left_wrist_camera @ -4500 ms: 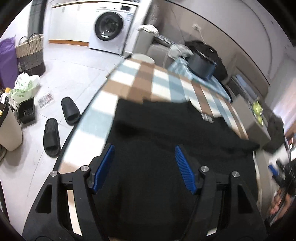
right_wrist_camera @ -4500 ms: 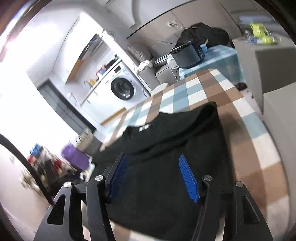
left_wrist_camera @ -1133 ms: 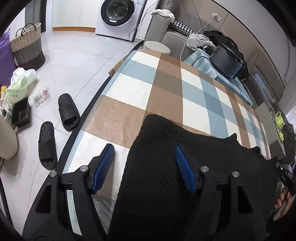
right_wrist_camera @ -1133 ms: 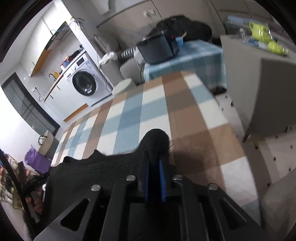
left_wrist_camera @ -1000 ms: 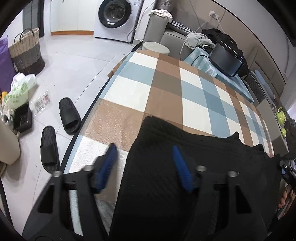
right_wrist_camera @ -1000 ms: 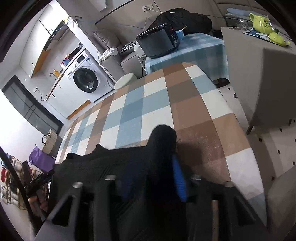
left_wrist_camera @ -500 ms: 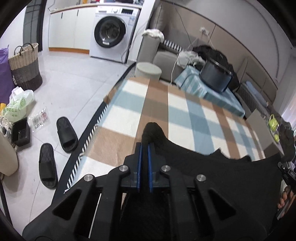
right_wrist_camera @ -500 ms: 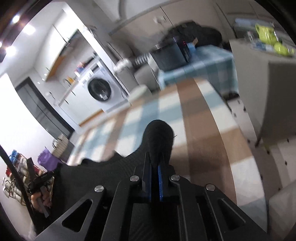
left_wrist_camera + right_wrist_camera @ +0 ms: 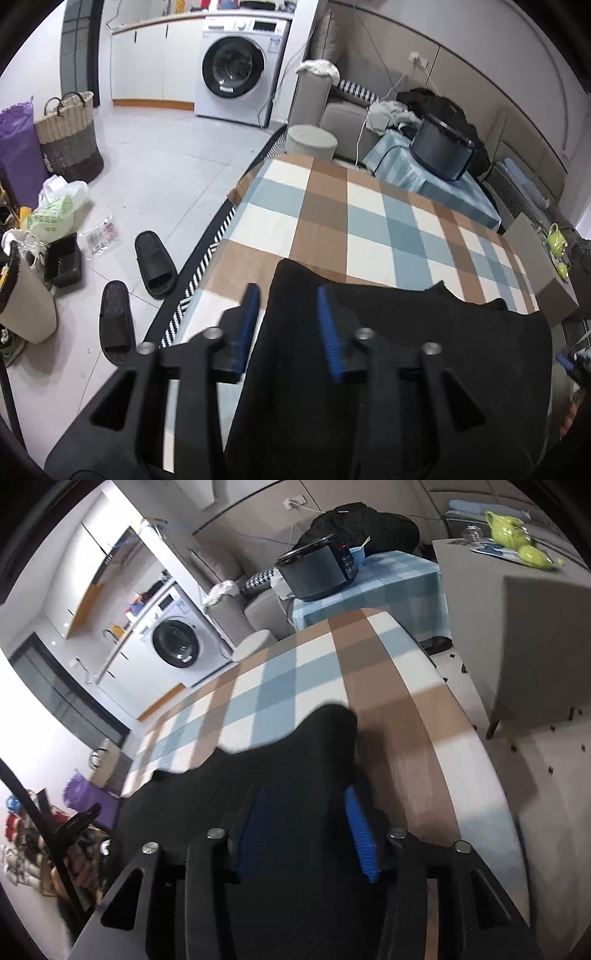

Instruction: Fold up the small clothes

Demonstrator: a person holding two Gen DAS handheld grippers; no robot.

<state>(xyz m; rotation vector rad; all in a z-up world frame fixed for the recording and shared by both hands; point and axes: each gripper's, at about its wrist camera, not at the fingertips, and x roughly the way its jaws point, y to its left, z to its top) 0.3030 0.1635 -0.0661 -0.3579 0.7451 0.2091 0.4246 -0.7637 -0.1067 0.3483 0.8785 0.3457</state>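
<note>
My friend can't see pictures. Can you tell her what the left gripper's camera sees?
The left gripper has just opened its blue fingers over a corner of a black garment lying on a checked tablecloth. On the floor beyond are black slippers, a woven basket and a washing machine.

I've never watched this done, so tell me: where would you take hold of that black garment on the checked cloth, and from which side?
Probably at its two far corners, one per gripper, coming in from the near side over the cloth. The black garment lies flat on the checked tablecloth, and its rounded corner sticks out past the open right gripper; the left gripper is open over the other corner.
</note>
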